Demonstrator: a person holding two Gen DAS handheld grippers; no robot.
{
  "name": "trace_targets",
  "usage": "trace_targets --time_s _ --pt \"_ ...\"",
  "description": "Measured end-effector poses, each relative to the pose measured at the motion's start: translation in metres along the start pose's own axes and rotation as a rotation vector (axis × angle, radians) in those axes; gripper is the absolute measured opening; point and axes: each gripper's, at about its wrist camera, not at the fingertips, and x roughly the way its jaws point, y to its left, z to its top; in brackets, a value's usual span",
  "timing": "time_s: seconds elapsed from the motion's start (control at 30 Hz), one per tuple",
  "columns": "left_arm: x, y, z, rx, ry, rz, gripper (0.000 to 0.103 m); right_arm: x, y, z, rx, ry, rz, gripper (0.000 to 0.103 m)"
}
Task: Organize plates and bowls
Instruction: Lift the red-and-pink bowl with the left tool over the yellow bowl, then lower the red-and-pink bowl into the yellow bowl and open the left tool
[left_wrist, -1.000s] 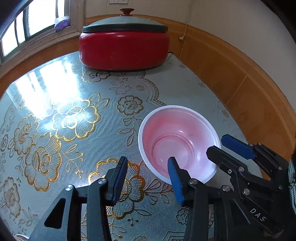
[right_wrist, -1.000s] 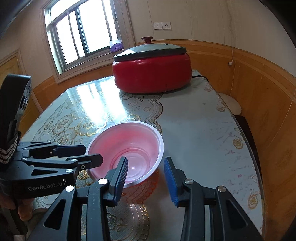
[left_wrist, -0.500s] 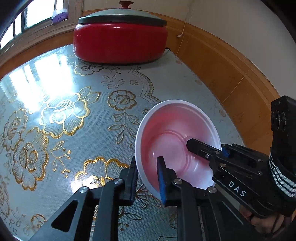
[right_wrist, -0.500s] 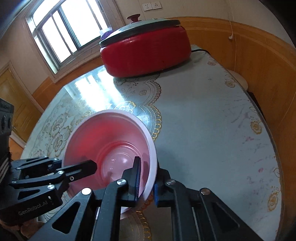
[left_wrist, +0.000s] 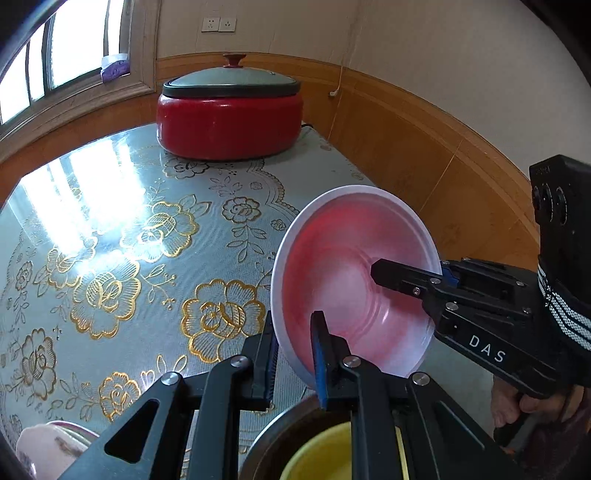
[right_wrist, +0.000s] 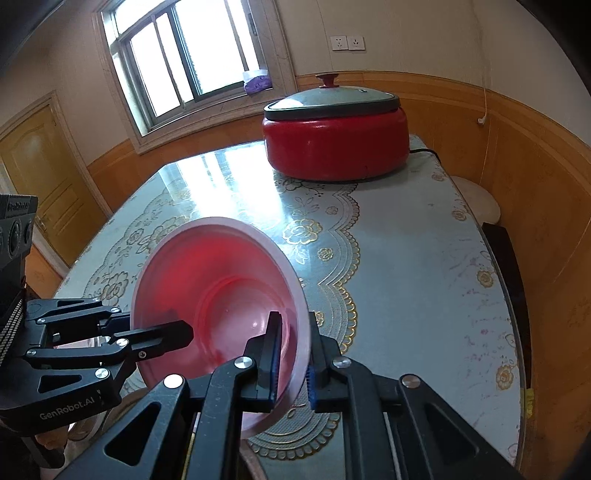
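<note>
A pink bowl (left_wrist: 354, 280) is hanging tilted in the air above the table (left_wrist: 110, 229), gripped on opposite sides of its rim. The left gripper (left_wrist: 293, 354) is clamping the rim nearest its camera, and the right gripper (right_wrist: 291, 354) is pinching the far rim. A red lidded pot (right_wrist: 334, 142) is sitting at the table's far end. A yellow bowl (left_wrist: 321, 454) is lying below.

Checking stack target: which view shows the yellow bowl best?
Left wrist. The yellow bowl shows at the bottom edge, nested in a darker metal-rimmed dish, partly behind the left tool. The right wrist view shows no yellow; its own tool blocks that area.
</note>
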Motion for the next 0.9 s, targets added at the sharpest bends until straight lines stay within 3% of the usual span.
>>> trace_targets --time_s 0.43,0.7,0.9 --pt "-0.061 -0.002 -0.055 -0.003 -0.014 -0.107 0.017 -0.050 0.032 -0.032 -0.019 0.026 0.110 0.016" --pt "-0.071 0.008 -0.090 -0.036 0.071 -0.215 0.017 -0.060 0.054 -0.060 -0.064 0.120 0.158 0.023" --pt "-0.058 0.004 -0.110 -0.037 0.126 -0.203 0.017 -0.045 0.054 -0.087 -0.042 0.195 0.131 0.023"
